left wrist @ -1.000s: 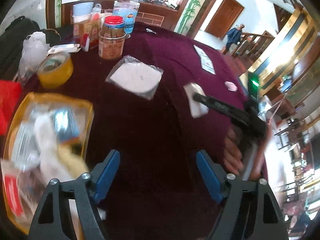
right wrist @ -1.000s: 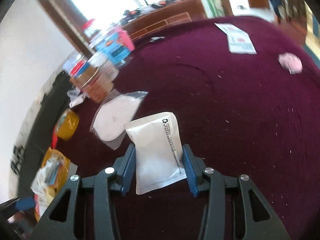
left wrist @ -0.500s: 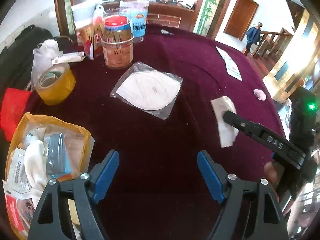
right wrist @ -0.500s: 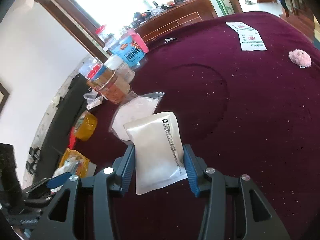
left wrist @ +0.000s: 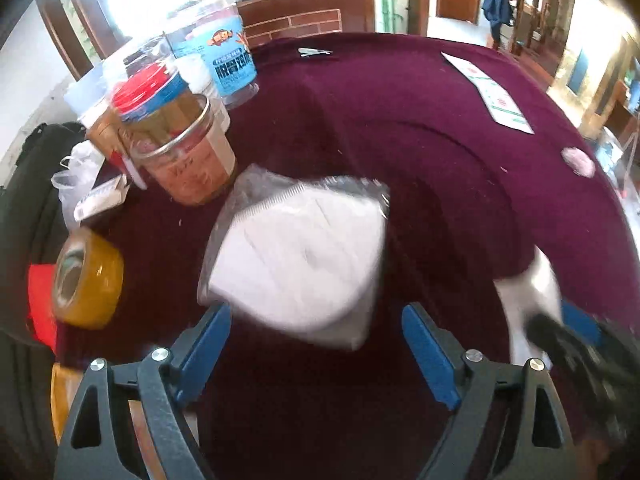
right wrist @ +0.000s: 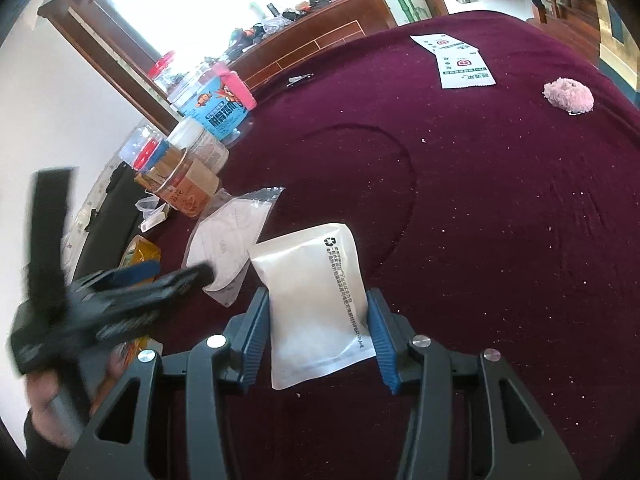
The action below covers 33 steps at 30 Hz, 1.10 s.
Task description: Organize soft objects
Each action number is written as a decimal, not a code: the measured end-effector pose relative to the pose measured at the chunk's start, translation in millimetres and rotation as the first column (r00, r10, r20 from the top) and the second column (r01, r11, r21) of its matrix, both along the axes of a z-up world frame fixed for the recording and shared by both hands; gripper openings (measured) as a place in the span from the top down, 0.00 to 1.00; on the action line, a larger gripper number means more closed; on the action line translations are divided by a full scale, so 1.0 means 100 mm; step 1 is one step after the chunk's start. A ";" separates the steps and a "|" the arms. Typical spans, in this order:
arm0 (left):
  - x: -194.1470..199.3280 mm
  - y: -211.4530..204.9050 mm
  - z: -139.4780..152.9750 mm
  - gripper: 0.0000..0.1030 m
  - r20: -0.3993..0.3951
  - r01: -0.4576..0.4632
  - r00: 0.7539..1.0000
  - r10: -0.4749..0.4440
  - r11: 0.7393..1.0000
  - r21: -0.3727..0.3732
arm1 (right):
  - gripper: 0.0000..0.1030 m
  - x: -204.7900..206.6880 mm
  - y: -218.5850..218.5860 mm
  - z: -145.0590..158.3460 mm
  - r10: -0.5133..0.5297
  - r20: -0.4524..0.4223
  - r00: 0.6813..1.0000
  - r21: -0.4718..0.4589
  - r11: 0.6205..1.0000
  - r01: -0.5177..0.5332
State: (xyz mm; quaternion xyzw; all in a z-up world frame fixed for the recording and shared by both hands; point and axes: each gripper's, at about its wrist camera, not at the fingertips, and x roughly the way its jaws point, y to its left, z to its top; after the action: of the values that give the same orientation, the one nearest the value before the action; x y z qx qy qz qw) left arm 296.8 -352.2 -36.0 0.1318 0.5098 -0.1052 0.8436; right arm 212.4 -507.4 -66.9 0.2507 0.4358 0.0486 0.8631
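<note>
Bagged face mask [left wrist: 300,256] lying flat on maroon tablecloth [left wrist: 440,152], nearing wide-open, widening left gripper [left wrist: 316,344]; slick film risking slipping. Right gripper [right wrist: 318,332] clamping white pouch [right wrist: 316,304].

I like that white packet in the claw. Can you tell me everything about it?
The white packet is a flat, soft-looking pouch, plain matte white with a recycling mark and a line of small black print along one edge. It stands tilted between the right claw blue pads, which press its two sides, above the dark red tablecloth.
</note>
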 end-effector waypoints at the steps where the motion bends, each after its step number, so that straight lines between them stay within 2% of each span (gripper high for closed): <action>1: 0.08 -0.02 -0.05 0.12 0.004 -0.007 1.000 0.007 1.000 0.011 | 0.55 0.00 0.00 0.00 0.000 -0.003 1.000 0.002 1.000 0.000; 4: 0.24 -0.11 -0.24 0.12 -0.071 0.025 0.997 -0.024 1.000 0.010 | 0.55 -0.01 0.00 0.01 0.007 0.001 1.000 0.013 1.000 -0.007; 9: 0.39 -0.20 -0.46 0.08 -0.048 0.041 0.998 -0.034 0.988 0.149 | 0.54 -0.02 0.00 0.03 0.014 0.010 1.000 0.020 1.000 -0.014; 11: 0.48 -0.07 -0.46 0.09 -0.056 -0.025 0.998 0.031 0.995 0.093 | 0.54 -0.03 0.00 0.04 0.018 0.015 1.000 0.025 1.000 -0.018; 14: 0.55 0.03 -0.47 0.25 -0.094 -0.046 0.995 0.046 0.999 0.001 | 0.54 -0.03 0.00 0.05 0.022 0.018 1.000 0.030 0.999 -0.022; 16: 0.54 0.02 -0.44 0.56 -0.092 -0.013 0.996 0.011 1.000 -0.015 | 0.54 -0.02 0.00 0.04 0.018 0.014 1.000 0.022 1.000 -0.018; 19: 0.52 -0.04 -0.40 0.88 -0.106 0.033 0.994 -0.035 0.999 -0.022 | 0.54 -0.01 -0.03 0.00 0.013 0.001 1.000 0.036 0.999 -0.013; 22: 0.51 -0.07 -0.40 1.00 -0.119 0.023 0.993 -0.023 1.000 -0.003 | 0.54 -0.02 -0.03 0.02 0.012 0.009 1.000 0.030 0.999 -0.012; 24: 0.49 -0.05 -0.39 1.00 -0.122 -0.004 0.992 0.007 1.000 0.019 | 0.54 -0.02 -0.01 0.03 0.015 0.012 1.000 0.030 0.999 -0.015; 28: 0.36 0.08 -0.24 1.00 -0.137 -0.026 0.990 0.026 1.000 0.003 | 0.54 -0.03 0.00 0.04 0.020 0.017 1.000 0.024 1.000 -0.021; 30: 0.20 0.13 -0.10 1.00 -0.124 -0.011 0.992 0.008 1.000 -0.019 | 0.54 -0.03 0.00 0.05 0.020 0.018 1.000 0.020 1.000 -0.020; 33: -0.11 0.23 0.13 1.00 -0.122 0.008 0.992 -0.020 0.995 -0.095 | 0.54 -0.03 0.01 0.05 0.020 0.022 1.000 0.011 1.000 -0.020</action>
State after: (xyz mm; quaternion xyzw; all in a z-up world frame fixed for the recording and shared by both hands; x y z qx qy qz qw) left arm 286.1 -329.7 -22.7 0.0888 0.5541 -0.1427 0.8153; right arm 209.0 -506.0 -61.9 0.2506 0.4283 0.0625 0.8659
